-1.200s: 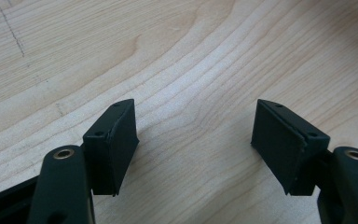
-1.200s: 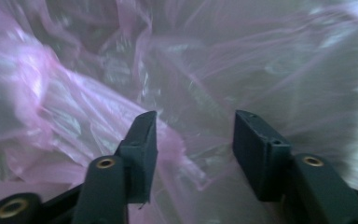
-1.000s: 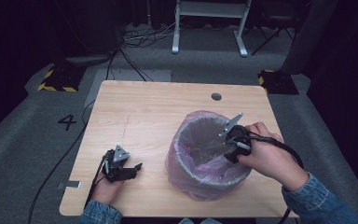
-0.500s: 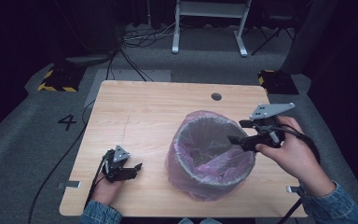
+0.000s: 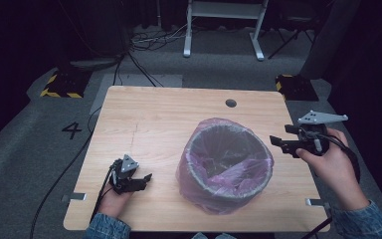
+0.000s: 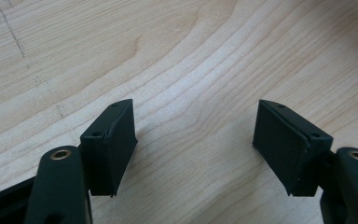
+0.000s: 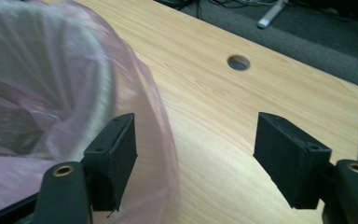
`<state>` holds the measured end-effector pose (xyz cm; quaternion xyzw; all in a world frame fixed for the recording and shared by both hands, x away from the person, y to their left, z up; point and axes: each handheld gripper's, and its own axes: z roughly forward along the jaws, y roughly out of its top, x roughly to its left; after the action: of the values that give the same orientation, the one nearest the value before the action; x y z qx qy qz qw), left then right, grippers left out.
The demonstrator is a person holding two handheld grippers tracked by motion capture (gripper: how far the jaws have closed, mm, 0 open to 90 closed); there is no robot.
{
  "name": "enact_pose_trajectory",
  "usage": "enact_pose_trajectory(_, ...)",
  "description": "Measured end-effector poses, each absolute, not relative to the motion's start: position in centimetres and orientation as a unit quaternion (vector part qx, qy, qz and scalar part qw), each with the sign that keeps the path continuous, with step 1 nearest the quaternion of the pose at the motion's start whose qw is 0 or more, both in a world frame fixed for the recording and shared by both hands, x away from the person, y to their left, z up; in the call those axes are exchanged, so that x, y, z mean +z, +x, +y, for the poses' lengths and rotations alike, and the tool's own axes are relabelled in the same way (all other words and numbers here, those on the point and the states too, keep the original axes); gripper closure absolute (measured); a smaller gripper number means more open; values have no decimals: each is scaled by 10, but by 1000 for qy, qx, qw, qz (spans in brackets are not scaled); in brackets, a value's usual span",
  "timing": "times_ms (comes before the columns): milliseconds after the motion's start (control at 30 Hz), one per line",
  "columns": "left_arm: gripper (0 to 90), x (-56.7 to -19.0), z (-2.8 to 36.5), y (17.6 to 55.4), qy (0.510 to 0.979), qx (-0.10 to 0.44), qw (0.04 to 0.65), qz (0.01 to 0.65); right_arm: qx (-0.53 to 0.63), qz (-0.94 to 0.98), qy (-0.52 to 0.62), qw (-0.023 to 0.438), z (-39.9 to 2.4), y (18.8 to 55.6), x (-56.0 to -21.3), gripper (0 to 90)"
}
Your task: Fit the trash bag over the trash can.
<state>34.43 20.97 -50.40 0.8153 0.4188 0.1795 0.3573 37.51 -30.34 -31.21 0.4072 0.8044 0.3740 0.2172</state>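
A round bin point(image 5: 226, 164) lined with a thin pink bag point(image 5: 238, 172) stands on the wooden table point(image 5: 154, 119), right of the table's middle and toward the person's edge. The bag is folded over the rim and hangs loosely down the outside wall; more of it lies crumpled in the bottom.

The right gripper point(image 5: 280, 145) hangs at about three o'clock from the bin, just off its rim and apart from it, over the table's right edge. Its black tips point back toward the bin. From the right gripper view, the right gripper point(image 7: 193, 154) has its jaws spread wide with nothing between them: the bag's bulging side sits behind the left jaw, bare wood behind the gap. Those jaws have just been opening, and they are released now. A round cable hole point(image 7: 238, 62) in the tabletop lies at about one o'clock from that gap.

The left gripper point(image 5: 146, 178) rests low on the table at about nine o'clock from the bin, well apart from it, near the front left corner, with a cable point(image 5: 54, 184) trailing off the edge. In the left gripper view, the left gripper point(image 6: 193, 144) is also released, jaws wide, only wood grain between them.
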Motion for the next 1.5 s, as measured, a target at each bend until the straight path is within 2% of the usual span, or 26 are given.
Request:
enact_pose_trajectory(400,290,-504,209,345,815,180,356,420,353,791,444,229,-337,368,-344,282)
enact_pose_trajectory(533,291,-504,211,343,826,170,361,398,351,789,447,234,-347,364,-357,273)
enact_pose_trajectory(733,230,-504,218,336,829,167,357,398,353,788,450,228,-362,355,-375,263)
enact_pose_trajectory(1067,218,-504,229,326,830,167,356,396,351,796,447,211,-376,338,-406,253)
enact_pose_trajectory(1500,216,-504,229,326,830,166,355,396,365,790,431,240,-384,314,-441,249)
